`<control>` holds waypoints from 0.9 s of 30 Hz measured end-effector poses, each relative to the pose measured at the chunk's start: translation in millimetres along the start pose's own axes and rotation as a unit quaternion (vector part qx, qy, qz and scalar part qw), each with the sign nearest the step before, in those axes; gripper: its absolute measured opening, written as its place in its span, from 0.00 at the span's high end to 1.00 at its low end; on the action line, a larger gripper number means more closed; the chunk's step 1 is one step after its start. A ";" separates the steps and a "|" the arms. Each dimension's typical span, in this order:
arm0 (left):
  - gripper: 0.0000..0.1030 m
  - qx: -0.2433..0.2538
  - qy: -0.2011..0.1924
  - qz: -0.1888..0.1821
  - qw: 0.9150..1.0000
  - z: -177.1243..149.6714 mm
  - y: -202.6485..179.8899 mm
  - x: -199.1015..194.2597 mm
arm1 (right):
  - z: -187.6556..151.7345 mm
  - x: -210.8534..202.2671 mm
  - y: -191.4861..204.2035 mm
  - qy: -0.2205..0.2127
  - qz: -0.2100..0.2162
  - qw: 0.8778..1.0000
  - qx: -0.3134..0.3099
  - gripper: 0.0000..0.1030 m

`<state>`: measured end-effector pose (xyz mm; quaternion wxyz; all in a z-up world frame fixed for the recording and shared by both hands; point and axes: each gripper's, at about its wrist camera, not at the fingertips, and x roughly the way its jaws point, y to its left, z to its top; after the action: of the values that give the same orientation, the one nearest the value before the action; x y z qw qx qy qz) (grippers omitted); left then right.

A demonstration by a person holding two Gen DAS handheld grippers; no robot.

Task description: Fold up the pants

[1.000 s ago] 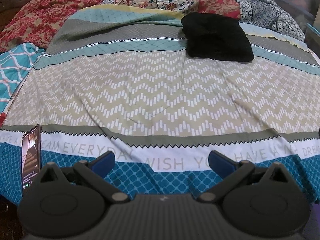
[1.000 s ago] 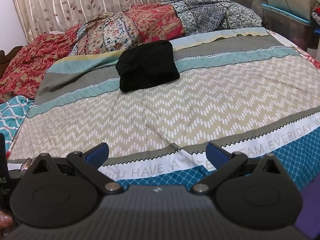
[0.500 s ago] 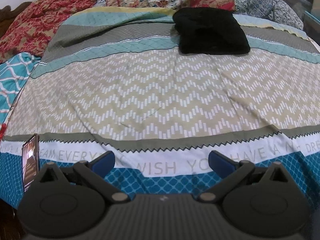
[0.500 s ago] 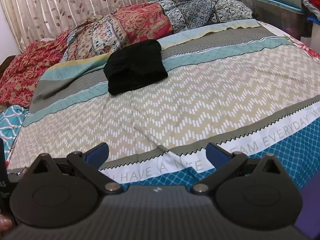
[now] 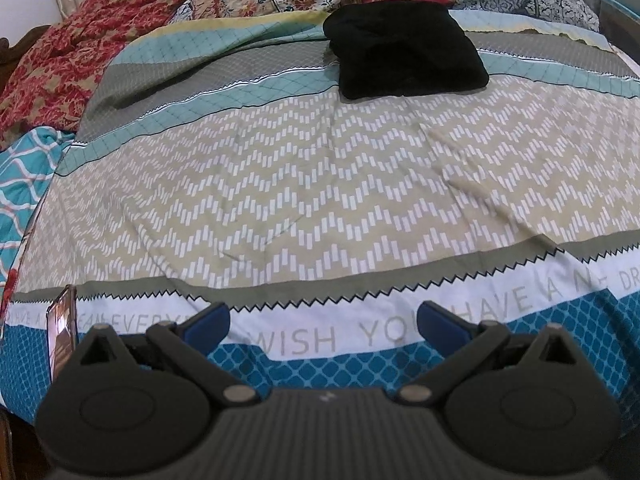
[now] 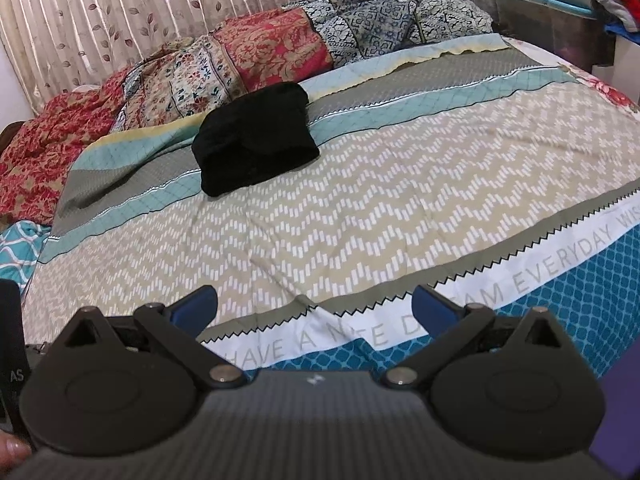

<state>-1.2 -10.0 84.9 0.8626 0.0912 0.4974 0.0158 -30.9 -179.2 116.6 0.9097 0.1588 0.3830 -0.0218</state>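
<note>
- Left wrist view: the left gripper hovered over the near edge of the bed, blue fingers spread wide with nothing between them.
- Right wrist view: the right gripper was likewise spread wide and empty, above the lettered white band of the bedspread.
- Black pants lay as a compact bundle at the far side of the bedspread, across its grey and teal stripes, well apart from both grippers; in the right view the pants sat far and left of centre.
- Quilts were heaped just beyond the bundle; a phone stood propped at the near left edge.
- Judged state: the pants appeared already folded, or nearly so; whether any fold remained could not be told.
- Risk: the black fabric hid its own edges and layers, so a pinch might catch one layer only and drag the bundle open.
- Risk: a deep grab could seize the bedspread beneath as well.
- Risk: a low sweep by the left gripper might topple the phone.
</note>
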 end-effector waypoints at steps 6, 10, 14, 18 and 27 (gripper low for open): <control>0.00 0.006 -0.003 0.008 1.000 -0.7 -1.5 0.5 | -0.1 -2.0 2.5 -0.005 0.005 1.000 -0.011 0.00; 0.00 0.009 -0.010 0.017 1.000 -1.7 0.2 -1.3 | -0.9 -1.6 3.6 -0.002 0.006 1.000 -0.013 0.00; 0.00 0.007 -0.014 0.023 1.000 -2.8 3.6 -2.8 | -1.8 -4.0 8.4 -0.007 0.008 1.000 -0.017 0.00; 0.00 0.007 -0.015 0.023 1.000 -3.7 4.8 -3.6 | -2.6 -5.4 11.0 -0.009 0.009 1.000 -0.022 0.00; 0.00 0.002 -0.017 0.025 1.000 -6.2 7.8 -5.6 | -4.1 -6.9 15.5 -0.010 0.010 1.000 -0.026 0.00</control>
<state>-8.9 -2.2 88.1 0.8700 0.1057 0.4803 0.0349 -36.2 -163.8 123.0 0.9177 0.1382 0.3724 -0.0045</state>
